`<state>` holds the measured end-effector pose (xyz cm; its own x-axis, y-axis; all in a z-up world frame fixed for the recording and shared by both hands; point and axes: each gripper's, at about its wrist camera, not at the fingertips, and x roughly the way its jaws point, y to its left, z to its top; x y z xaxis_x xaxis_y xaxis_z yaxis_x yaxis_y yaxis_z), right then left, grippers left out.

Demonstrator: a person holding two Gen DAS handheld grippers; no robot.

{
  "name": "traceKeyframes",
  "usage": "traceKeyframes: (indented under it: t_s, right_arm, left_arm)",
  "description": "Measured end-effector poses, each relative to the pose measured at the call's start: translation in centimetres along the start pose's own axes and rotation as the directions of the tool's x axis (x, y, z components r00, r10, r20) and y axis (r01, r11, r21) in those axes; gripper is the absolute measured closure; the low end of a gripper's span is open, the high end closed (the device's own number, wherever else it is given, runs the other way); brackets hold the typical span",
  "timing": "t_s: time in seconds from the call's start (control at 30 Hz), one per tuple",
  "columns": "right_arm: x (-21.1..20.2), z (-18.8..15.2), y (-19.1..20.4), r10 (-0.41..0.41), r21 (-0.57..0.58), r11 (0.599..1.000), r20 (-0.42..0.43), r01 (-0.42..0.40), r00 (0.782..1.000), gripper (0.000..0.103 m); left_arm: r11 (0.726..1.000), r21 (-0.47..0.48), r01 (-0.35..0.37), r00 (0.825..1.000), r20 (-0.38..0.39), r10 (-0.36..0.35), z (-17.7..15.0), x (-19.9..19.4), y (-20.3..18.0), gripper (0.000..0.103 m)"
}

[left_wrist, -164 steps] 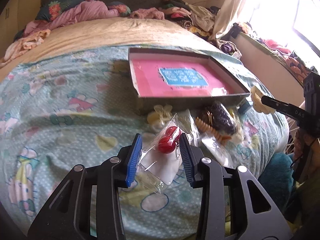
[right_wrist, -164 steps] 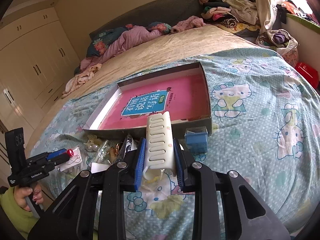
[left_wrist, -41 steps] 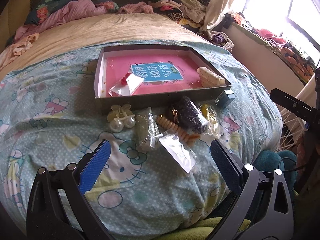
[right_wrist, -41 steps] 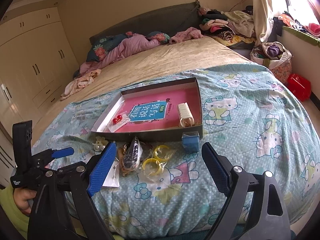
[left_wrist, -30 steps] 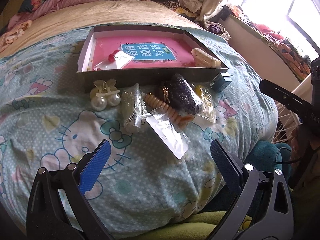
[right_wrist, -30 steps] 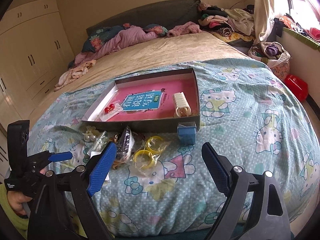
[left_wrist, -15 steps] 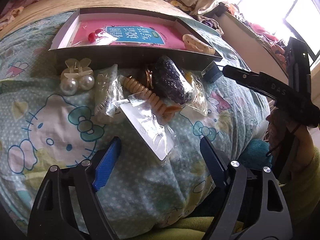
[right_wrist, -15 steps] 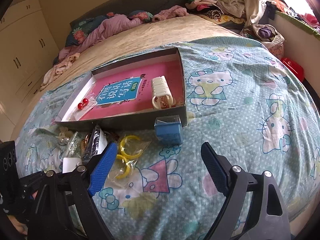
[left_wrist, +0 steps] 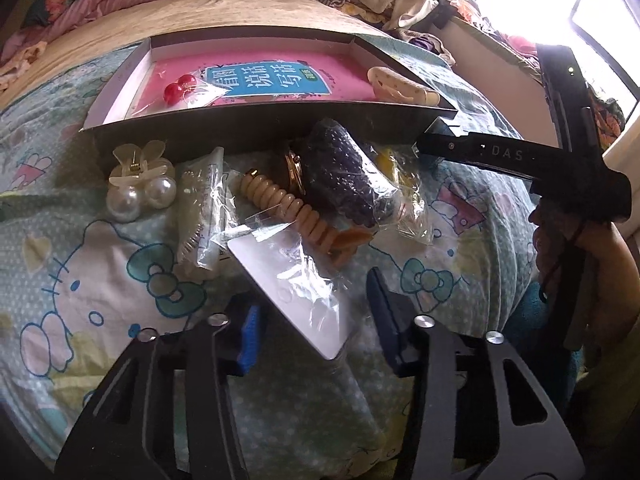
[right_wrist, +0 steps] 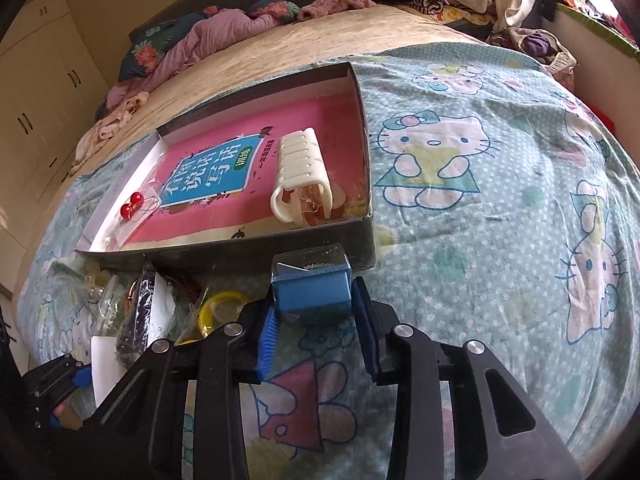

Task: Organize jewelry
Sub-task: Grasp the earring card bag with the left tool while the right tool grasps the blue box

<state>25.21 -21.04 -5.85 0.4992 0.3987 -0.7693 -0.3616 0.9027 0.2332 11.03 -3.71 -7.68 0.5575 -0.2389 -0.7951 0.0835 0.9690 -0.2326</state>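
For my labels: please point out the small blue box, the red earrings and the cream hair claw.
small blue box (right_wrist: 311,295), right wrist view, front face.
red earrings (left_wrist: 179,88), left wrist view, the beads.
cream hair claw (right_wrist: 300,169), right wrist view, ribbed back.

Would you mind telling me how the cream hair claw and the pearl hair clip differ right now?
The cream hair claw lies inside the box, on its pink floor; the pearl hair clip lies outside on the bedsheet, before the box's front wall. The claw is a long ribbed arch; the clip is a small butterfly shape carrying two round pearls. Both are pale, unbagged, and untouched by either tongs.
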Motion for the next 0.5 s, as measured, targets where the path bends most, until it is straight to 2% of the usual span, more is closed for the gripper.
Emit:
traceKeyframes:
  t_s: [0.1,0.37,0.5]
  right_arm:
    - [-1.1,-0.1,0.3,0.007,-0.014,1.0,0.031,-0.007,1.0,0.071]
    - [-4.5,-1.3,1.0,0.052,-0.033,0.998,0.077,-0.05,0.996,0.071]
    - [-5.9,-2.1,1.4,0.072,-0.032,0.997,0.09,-0.069,0.993,0.071]
  left_arm:
    - [1.0,0.016,0.014,1.0,0.001,-0.014,-0.1,0.0,-0.1,0.08]
    - [0.997,0.058,0.05,0.998,0.041,-0.052,-0.2,-2.1,-0.6,0.082]
    - [0.997,0.06,0.042,0.996,0.078,-0.047,0.1,-3.7,-0.5,0.082]
